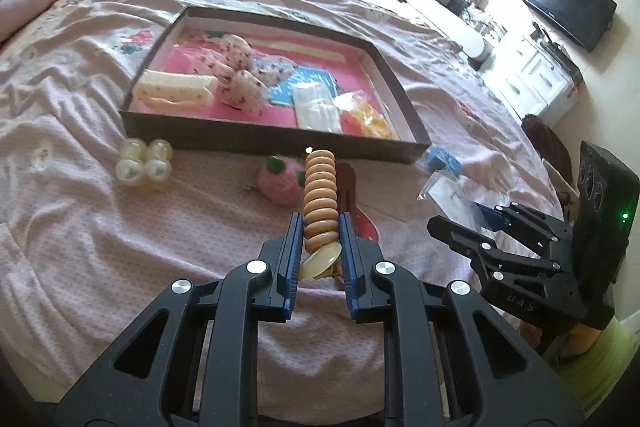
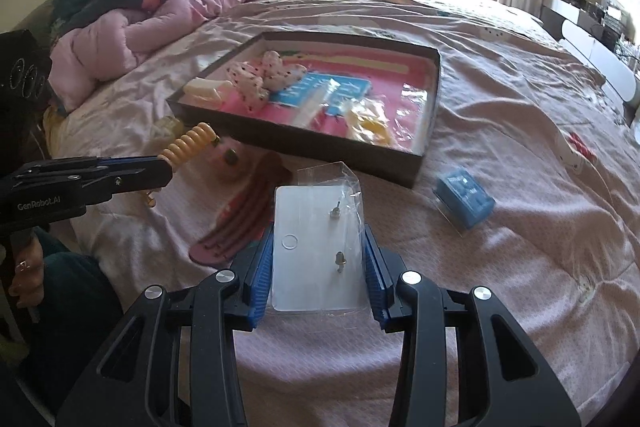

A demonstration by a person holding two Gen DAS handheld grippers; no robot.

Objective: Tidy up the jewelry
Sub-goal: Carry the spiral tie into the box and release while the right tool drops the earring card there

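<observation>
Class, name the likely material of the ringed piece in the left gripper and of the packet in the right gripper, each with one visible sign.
Ringed piece: probably wood or matte plastic; tan stacked discs with a dull sheen.
Packet: clear plastic film over a white card, glossy and see-through, with two small metal-looking studs.

A bed [image 2: 500, 155] with a wrinkled pink cover is seen. On it are laid a dark shallow box [image 2: 320, 147], a blue packet [image 2: 466, 197], a pink comb [image 2: 240, 227] and a pink quilt [image 2: 160, 19].

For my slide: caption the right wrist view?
Right hand-held gripper clamps clear-bagged white earring card before dark shallow tray.
</observation>
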